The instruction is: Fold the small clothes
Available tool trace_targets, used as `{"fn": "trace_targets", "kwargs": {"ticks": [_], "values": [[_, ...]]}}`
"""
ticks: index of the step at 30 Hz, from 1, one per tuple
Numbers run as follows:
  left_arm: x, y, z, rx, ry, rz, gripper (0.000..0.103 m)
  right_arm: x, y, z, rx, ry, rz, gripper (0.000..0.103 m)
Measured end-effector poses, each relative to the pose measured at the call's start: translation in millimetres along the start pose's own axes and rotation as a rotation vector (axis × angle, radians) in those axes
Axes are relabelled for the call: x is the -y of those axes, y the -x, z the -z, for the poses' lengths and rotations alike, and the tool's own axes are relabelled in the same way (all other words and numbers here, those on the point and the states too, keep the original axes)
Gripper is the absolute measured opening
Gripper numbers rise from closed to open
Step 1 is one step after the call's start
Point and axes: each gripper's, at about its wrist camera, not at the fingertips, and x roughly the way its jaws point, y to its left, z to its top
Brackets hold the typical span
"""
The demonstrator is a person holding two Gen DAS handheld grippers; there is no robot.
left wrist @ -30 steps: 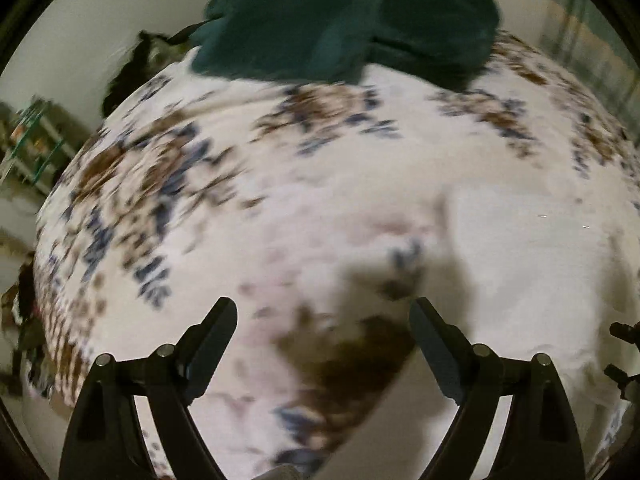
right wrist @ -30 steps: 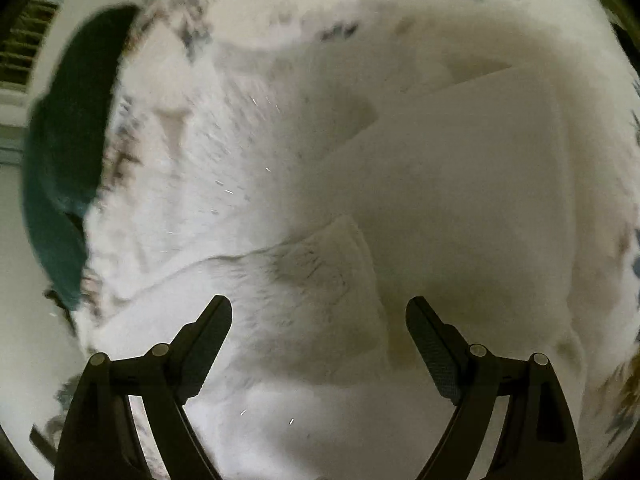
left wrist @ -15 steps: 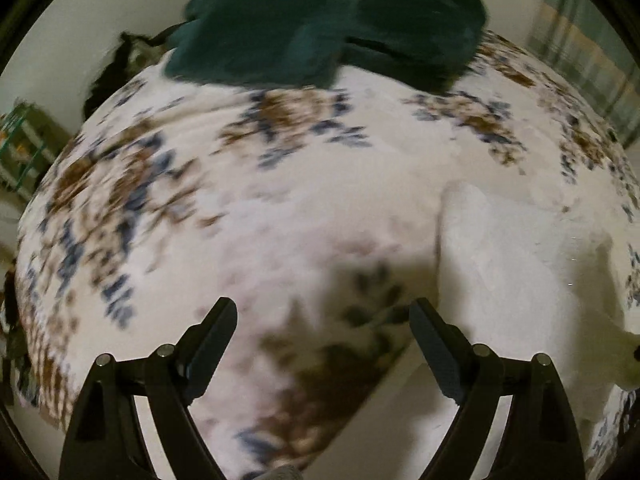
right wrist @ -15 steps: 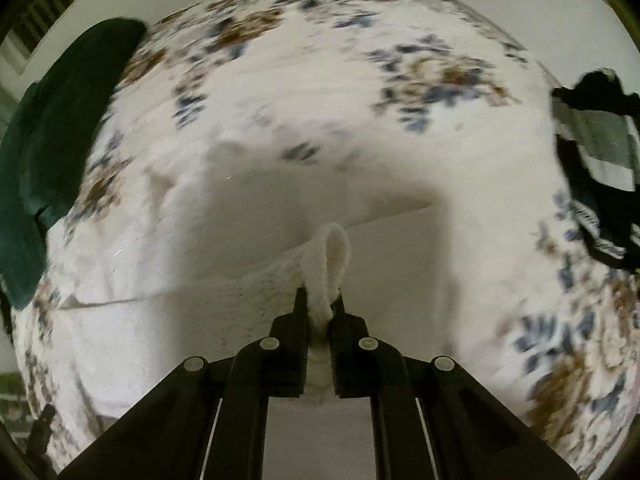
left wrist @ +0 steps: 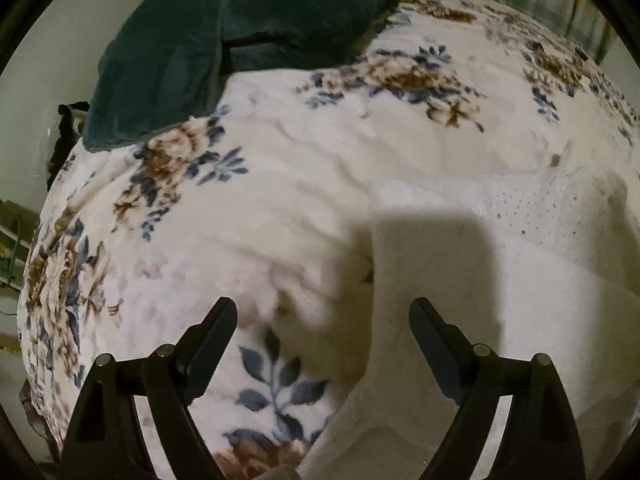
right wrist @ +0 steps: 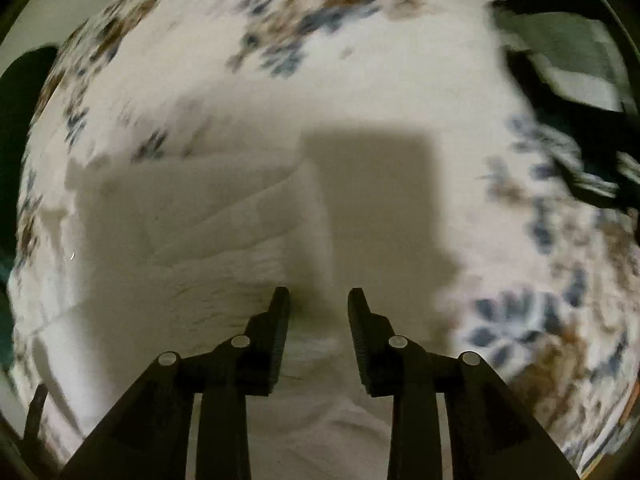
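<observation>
A white knitted garment (left wrist: pixel 500 280) lies flat on the floral bedspread (left wrist: pixel 280 160), its left edge running down between the left gripper's fingers. My left gripper (left wrist: pixel 322 308) hovers wide open over that edge with nothing pinched. In the right wrist view the same white garment (right wrist: pixel 220 220) shows a folded layer with a straight right edge. My right gripper (right wrist: pixel 319 294) points down over it with its jaws opening. A narrow gap stands between the pads, and the cloth lies loose below them, not pressed.
A dark green pillow or blanket (left wrist: pixel 240 20) lies at the far end of the bed; it also shows as a dark green patch (right wrist: pixel 20 100) at the left. A dark checkered cloth (right wrist: pixel 568 60) sits at the bed's upper right. A black object (left wrist: pixel 66 128) stands beside the bed.
The right gripper shut on a fold of the white garment, carried it across, and has now let go with its jaws parting. The left gripper has come over the garment's left edge.
</observation>
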Motion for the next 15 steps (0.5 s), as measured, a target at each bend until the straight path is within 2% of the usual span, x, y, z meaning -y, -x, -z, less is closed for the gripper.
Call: {"fn": "trace_targets", "kwargs": {"ticks": [2, 4, 5, 7, 8, 9, 13, 15], "values": [[-1.6, 10.8, 4.5, 0.025, 0.009, 0.027, 0.088, 2.2, 11.6, 5.2, 0.042, 0.002, -0.035, 0.032], [2.7, 12.3, 8.9, 0.025, -0.009, 0.029, 0.088, -9.3, 13.0, 11.2, 0.045, 0.083, -0.057, 0.041], [5.7, 8.6, 11.2, 0.016, -0.023, 0.021, 0.088, -20.9, 5.1, 15.0, 0.023, 0.160, -0.041, 0.050], [11.4, -9.6, 16.2, -0.051, -0.044, 0.006, 0.088, -34.2, -19.5, 19.7, -0.071, 0.238, -0.014, 0.053], [10.3, -13.0, 17.5, -0.075, -0.029, 0.010, 0.088, -33.0, -32.1, 20.2, -0.134, 0.219, -0.035, 0.053], [8.2, -10.8, 17.7, -0.076, -0.010, 0.021, 0.088, -29.1, -34.7, 19.2, -0.160, 0.185, -0.060, 0.053], [3.7, 35.4, 23.8, -0.014, 0.020, 0.098, 0.088, 4.1, 4.6, 17.2, -0.179, 0.109, -0.246, 0.053], [8.4, 67.8, 35.9, 0.016, -0.008, 0.134, 0.088, 22.0, 27.5, 21.7, -0.193, 0.096, -0.305, 0.066]]}}
